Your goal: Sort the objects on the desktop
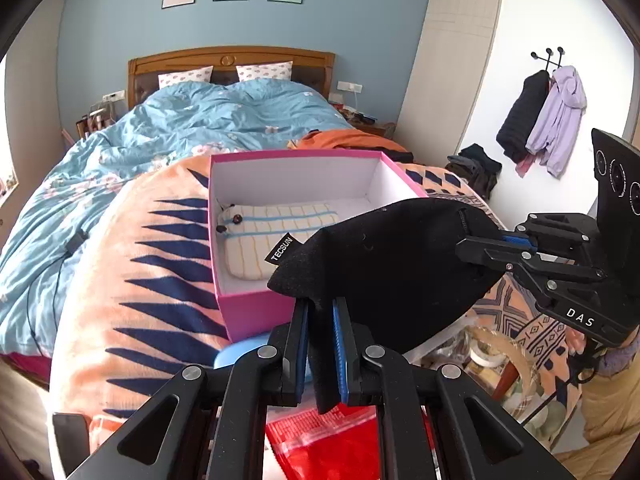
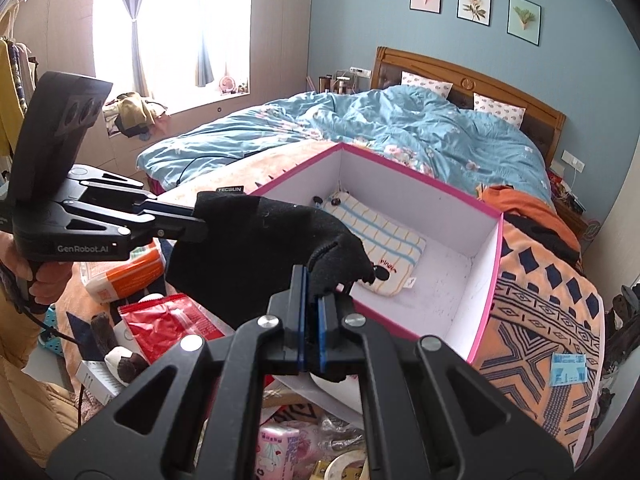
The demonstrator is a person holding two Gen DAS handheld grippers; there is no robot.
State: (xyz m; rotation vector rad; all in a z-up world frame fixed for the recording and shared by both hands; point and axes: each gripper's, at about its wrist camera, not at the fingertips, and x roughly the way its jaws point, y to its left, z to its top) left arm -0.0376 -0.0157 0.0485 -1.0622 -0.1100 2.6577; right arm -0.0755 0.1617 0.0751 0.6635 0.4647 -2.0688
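Note:
A black fabric pouch (image 1: pixel 392 264) with a TECSUN tag is held in the air between both grippers, just in front of the open pink box (image 1: pixel 256 312). My left gripper (image 1: pixel 320 344) is shut on the pouch's lower edge. My right gripper (image 2: pixel 312 320) is shut on the pouch's other end (image 2: pixel 264 256). Each gripper shows in the other's view: the right one (image 1: pixel 480 248) and the left one (image 2: pixel 196 222). Inside the pink box (image 2: pixel 486 280) lies a cream striped pouch (image 1: pixel 276 236), also in the right wrist view (image 2: pixel 384 252).
The box sits on an orange patterned blanket (image 1: pixel 132 292) on a bed with a blue duvet (image 1: pixel 208 116). A red packet (image 2: pixel 168 328), an orange-white pack (image 2: pixel 128 276), tape rolls (image 1: pixel 488 356) and small items lie below the grippers.

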